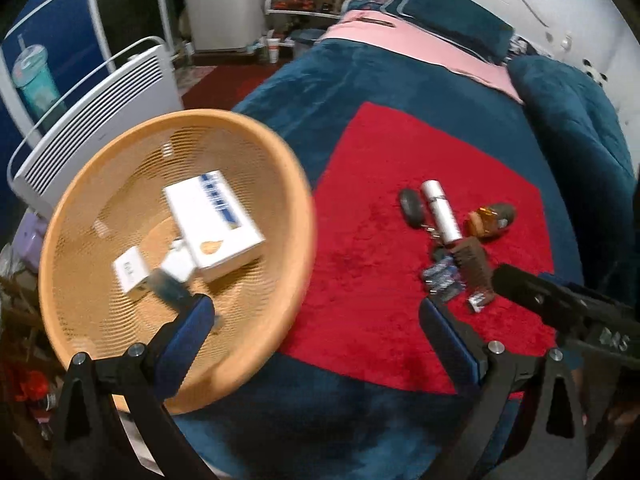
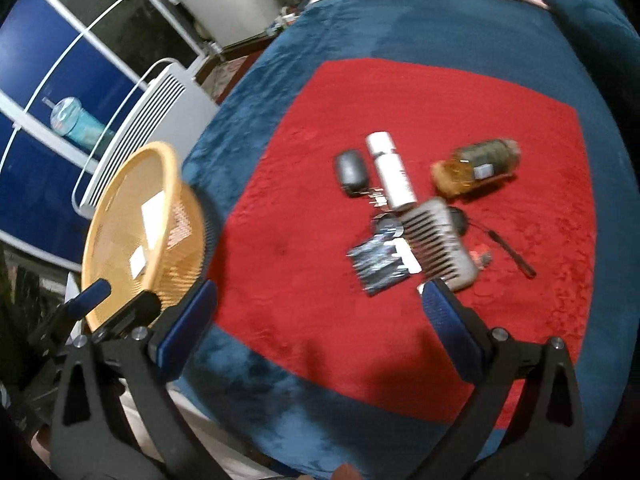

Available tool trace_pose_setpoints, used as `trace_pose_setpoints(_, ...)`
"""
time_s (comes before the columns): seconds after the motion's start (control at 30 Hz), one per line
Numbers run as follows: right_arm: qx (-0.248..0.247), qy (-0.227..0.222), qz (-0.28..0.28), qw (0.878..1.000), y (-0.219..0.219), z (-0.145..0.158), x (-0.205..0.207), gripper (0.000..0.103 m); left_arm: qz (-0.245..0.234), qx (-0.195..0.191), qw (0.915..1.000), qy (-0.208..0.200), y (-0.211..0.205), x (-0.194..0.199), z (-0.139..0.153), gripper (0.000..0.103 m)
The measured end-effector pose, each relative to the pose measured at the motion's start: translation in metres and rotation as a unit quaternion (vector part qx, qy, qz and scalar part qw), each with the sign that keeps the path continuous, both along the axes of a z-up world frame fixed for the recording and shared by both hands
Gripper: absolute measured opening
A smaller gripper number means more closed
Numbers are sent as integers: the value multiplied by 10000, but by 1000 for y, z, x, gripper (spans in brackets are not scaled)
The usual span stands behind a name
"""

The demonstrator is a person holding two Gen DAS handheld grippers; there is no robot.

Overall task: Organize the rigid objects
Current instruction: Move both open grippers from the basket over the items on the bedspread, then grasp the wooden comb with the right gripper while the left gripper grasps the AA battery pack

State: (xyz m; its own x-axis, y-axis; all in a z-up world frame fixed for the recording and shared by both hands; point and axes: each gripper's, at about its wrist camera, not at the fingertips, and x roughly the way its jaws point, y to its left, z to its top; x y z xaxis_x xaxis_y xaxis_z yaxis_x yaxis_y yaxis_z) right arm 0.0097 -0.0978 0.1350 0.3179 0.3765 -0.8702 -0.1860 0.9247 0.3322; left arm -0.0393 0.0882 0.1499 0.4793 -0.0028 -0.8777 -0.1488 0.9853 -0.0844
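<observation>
An orange woven basket (image 1: 292, 184) sits tilted at the bed's left edge, holding a large white box (image 1: 216, 216) and a small white box (image 1: 128, 272). My left gripper (image 1: 316, 312) is open over the basket's near rim; a blurred bluish item (image 1: 168, 286) lies in the basket just off its left fingertip. On the red cloth (image 2: 320, 300) lie a white tube (image 2: 390, 172), a dark oval case (image 2: 351, 172), an amber bottle (image 2: 476, 164), a comb (image 2: 436, 240), a blue foil packet (image 2: 378, 264) and a black pen (image 2: 514, 252). My right gripper (image 2: 316, 304) is open and empty, just short of the comb.
A white slatted heater (image 1: 108, 120) stands beside the bed behind the basket. Dark teal pillows (image 1: 568, 128) and a pink sheet (image 1: 400, 32) lie at the bed's head. A blue cabinet with a teal tumbler (image 2: 76, 124) is on the left. The basket (image 2: 160, 150) overhangs the bed edge.
</observation>
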Motion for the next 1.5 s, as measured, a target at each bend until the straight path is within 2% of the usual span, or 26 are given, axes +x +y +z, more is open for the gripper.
trace_pose_setpoints(0.3,-89,202,-450,9987,-44,-19,16,103,-650,11,9978,148,-54,22,-25,102)
trace_pose_setpoints(0.47,-170,300,-558,9978,-57,-38,26,103,-1014,99,9944,275,-77,32,-55,102)
trace_pose_setpoints(0.6,-461,310,-474,9973,-57,-56,36,101,-1238,75,9916,368,-84,36,-79,102)
trace_pose_setpoints(0.67,-660,350,-344,9966,-52,-67,43,92,-1313,55,9904,430,-86,37,-90,102)
trace_pose_setpoints(0.77,-921,469,-172,9945,-43,-83,51,83,-1356,18,9894,518,-86,39,-100,102)
trace_pose_setpoints(0.9,-1276,607,64,9899,-31,-103,60,78,-1402,7,9886,550,-83,44,-107,102)
trace_pose_setpoints(1.03,-1377,452,310,9890,-22,-107,64,77,-1502,20,9870,575,-85,51,-113,102)
trace_pose_setpoints(1.1,-1430,415,394,9881,-19,-109,66,67,-1591,14,9855,588,-89,56,-115,102)
trace_pose_setpoints(1.13,-1310,484,449,9892,-21,-111,68,58,-1672,19,9841,596,-93,59,-116,102)
trace_pose_setpoints(1.23,-1087,511,367,9921,-29,-109,68,54,-1856,24,9805,643,-101,66,-120,102)
trace_pose_setpoints(1.37,-487,637,90,9967,-57,-105,63,52,-2025,4,9767,716,-114,76,-127,102)
trace_pose_setpoints(1.5,-253,651,-175,9974,-80,-99,51,52,-2243,210,9707,831,-132,88,-138,101)
